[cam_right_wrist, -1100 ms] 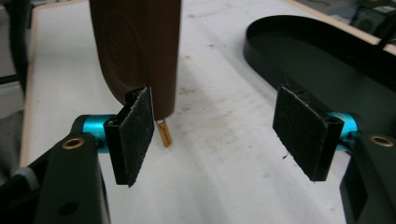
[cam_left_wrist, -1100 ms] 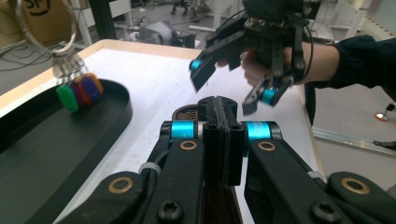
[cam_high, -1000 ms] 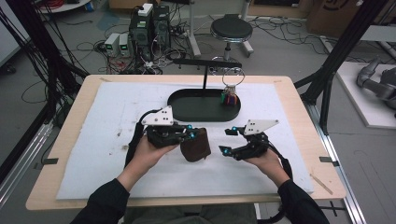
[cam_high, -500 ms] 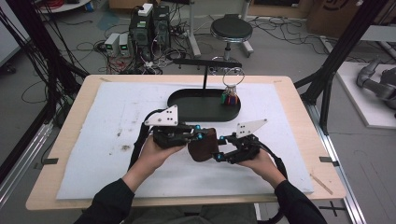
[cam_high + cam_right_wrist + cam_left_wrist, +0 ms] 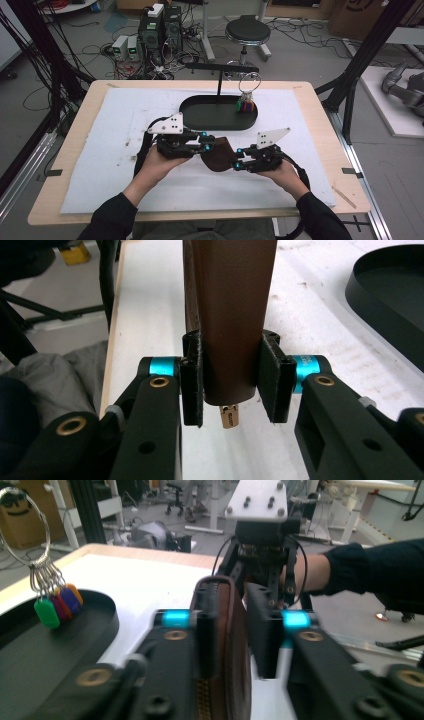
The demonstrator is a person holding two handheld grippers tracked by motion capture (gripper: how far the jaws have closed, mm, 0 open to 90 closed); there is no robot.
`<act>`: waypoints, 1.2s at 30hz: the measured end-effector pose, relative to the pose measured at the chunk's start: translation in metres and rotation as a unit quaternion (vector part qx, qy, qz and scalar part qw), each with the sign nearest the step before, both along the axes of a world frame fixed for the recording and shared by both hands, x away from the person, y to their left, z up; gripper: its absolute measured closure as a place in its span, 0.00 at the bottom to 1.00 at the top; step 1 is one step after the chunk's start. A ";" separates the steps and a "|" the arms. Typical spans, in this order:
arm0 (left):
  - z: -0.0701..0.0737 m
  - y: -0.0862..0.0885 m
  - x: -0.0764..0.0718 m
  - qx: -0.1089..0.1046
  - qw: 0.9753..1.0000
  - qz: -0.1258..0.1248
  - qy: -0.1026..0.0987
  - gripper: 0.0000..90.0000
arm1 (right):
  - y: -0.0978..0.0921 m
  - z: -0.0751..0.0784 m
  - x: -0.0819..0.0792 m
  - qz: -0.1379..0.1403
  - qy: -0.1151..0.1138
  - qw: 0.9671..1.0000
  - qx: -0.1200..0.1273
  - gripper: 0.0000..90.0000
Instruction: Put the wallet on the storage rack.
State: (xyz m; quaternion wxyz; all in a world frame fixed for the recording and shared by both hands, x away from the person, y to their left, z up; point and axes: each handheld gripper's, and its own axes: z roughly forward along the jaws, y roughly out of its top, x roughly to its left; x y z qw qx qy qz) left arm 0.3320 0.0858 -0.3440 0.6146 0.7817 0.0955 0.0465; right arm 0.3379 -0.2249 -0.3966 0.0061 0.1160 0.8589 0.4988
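Note:
A brown leather pouch [image 5: 217, 154] hangs just above the white mat between both grippers. My left gripper [image 5: 209, 145] grips its left side; in the left gripper view the pouch [image 5: 232, 630] stands edge-on between the pads of that gripper [image 5: 232, 645]. My right gripper [image 5: 236, 162] clamps the pouch's right end. In the right gripper view both pads of the gripper [image 5: 230, 390] press on the pouch [image 5: 230, 315], with a small zip pull [image 5: 228, 417] poking out below. The right gripper [image 5: 265, 575] faces the left camera.
An oval black tray [image 5: 200, 112] lies behind the grippers, with a T-shaped black stand [image 5: 220, 67] rising from it. A key ring with coloured tags [image 5: 246, 102] hangs from the stand at the tray's right end. White mat [image 5: 100, 150] covers the wooden table.
The right gripper has moved left and closed on the pouch's free end. The left gripper has kept hold of the pouch and shifted slightly.

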 end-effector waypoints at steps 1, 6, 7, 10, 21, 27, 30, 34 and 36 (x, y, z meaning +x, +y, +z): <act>-0.001 0.003 -0.001 0.012 1.000 0.008 0.001 0.72 | 0.000 0.001 0.000 0.002 -0.003 1.000 -0.005 0.76; -0.005 0.008 0.001 0.046 0.999 0.013 0.012 0.44 | 0.002 0.005 -0.002 0.007 -0.011 1.000 -0.022 0.76; -0.006 0.008 0.001 0.055 0.998 0.015 0.016 0.44 | 0.002 0.005 -0.002 0.007 -0.011 1.000 -0.022 0.76; -0.009 0.009 0.003 0.067 0.997 0.007 0.030 0.39 | 0.004 0.006 -0.002 0.011 -0.011 0.999 -0.027 0.76; -0.016 -0.003 0.010 0.096 0.994 -0.029 0.046 0.43 | 0.011 0.004 -0.005 0.033 -0.013 0.998 -0.048 0.76; -0.019 -0.003 0.008 0.081 0.995 -0.049 0.036 0.70 | 0.007 0.007 -0.004 0.027 -0.017 0.999 -0.039 0.75; -0.020 0.002 0.008 0.050 0.997 -0.047 0.043 0.72 | 0.005 0.011 -0.005 0.022 -0.024 0.999 -0.021 0.73; -0.021 0.007 0.007 0.017 0.998 -0.035 0.043 0.73 | -0.001 0.016 -0.005 0.009 -0.028 1.000 0.004 0.69; -0.023 0.011 0.007 0.003 0.999 -0.025 0.045 0.74 | -0.009 0.020 -0.003 -0.017 -0.038 0.999 0.025 0.65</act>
